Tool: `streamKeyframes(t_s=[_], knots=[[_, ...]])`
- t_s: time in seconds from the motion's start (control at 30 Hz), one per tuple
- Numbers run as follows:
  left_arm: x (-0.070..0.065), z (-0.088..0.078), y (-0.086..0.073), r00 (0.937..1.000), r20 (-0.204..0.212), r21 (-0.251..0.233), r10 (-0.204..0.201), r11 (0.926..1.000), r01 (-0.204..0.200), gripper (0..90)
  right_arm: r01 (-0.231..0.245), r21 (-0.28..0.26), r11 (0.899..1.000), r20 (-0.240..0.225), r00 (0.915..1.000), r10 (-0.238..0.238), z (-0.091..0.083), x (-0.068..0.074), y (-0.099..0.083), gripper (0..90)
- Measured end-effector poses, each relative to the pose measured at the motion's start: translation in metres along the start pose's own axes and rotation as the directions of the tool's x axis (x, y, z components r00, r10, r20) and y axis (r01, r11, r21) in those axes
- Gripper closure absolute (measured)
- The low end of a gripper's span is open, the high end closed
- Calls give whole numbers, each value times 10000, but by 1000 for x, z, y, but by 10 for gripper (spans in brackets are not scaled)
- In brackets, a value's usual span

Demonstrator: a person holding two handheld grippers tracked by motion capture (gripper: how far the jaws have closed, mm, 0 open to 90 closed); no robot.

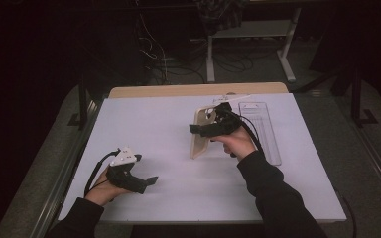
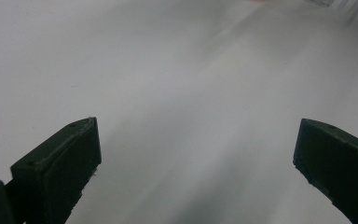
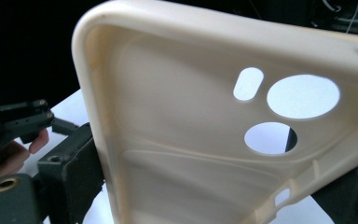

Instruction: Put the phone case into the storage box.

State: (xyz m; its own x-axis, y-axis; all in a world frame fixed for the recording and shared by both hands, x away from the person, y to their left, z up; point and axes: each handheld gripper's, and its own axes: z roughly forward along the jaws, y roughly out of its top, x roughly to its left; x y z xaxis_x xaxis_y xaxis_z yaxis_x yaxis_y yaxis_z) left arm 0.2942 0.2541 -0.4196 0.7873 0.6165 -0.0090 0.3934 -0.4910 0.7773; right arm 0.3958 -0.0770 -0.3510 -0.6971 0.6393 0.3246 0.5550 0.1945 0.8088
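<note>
A cream phone case (image 1: 199,134) stands on edge near the middle of the white table (image 1: 144,129), clamped across its width by the right gripper (image 1: 213,128); its camera cut-outs show in the right gripper view. A clear plastic package (image 1: 261,130) lies just right of it. The left gripper (image 1: 138,179) rests low near the table's front left, jaws spread wide with nothing between them.

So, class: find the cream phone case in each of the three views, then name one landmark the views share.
High view: the cream phone case stands on edge at table centre, clamped by the right gripper.
Left gripper view: the case can't be made out; open jaws over the white table.
Right gripper view: the case spans the frame between the jaws, inner side and camera cut-outs facing the camera.
Shared landmark: the white table.
</note>
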Motion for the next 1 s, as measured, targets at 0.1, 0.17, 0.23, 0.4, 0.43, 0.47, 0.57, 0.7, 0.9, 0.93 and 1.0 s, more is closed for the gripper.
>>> streamKeyframes(t_s=[0.1, 0.17, 0.23, 0.4, 0.43, 0.47, 0.57, 0.7, 0.9, 0.93, 1.0], knots=[[-2, 1, 1, 10000, 80, 6, -16, 10000, 16, 4, 18, -65, 10000, 125, 9999, -17, -4, 0, 7, 75], [-2, 1, 1, 9999, 105, -48, -53, 10000, 54, 4, 50, -94, 9999, 203, 9998, -48, -6, 0, 11, 75], [-3, 1, 1, 9998, 119, -106, -136, 9998, 137, 4, 26, -137, 9999, 232, 9997, -23, -8, -1, 14, 75], [-2, 0, 1, 9997, 136, -145, -207, 9997, 209, 4, -50, -253, 9997, 263, 9996, 56, -11, -4, 20, 76], [-3, 0, 1, 9996, 147, -149, -246, 9996, 248, 4, -80, -246, 9997, 258, 9996, 86, -11, -4, 21, 76], [-3, 1, 0, 9995, 153, -195, -268, 9994, 271, 4, -63, -292, 9996, 266, 9996, 71, -11, -5, 21, 76], [-3, 1, 0, 9994, 155, -204, -309, 9993, 312, 4, -92, -299, 9995, 280, 9996, 100, -13, -6, 23, 76], [-3, 2, 0, 9995, 156, -214, -281, 9994, 285, 4, -127, -339, 9993, 342, 9993, 139, -16, -9, 28, 76], [-2, 2, 0, 9996, 165, -138, -234, 9996, 237, 4, -362, -372, 9986, 424, 9984, 378, -20, -15, 33, 77], [-2, 2, 0, 9996, 167, -115, -236, 9997, 237, 4, -328, -419, 9986, 466, 9983, 348, -21, -16, 33, 78], [-2, 2, 0, 9995, 164, -99, -251, 9996, 253, 4, -373, -433, 9984, 511, 9979, 395, -22, -19, 34, 77]])
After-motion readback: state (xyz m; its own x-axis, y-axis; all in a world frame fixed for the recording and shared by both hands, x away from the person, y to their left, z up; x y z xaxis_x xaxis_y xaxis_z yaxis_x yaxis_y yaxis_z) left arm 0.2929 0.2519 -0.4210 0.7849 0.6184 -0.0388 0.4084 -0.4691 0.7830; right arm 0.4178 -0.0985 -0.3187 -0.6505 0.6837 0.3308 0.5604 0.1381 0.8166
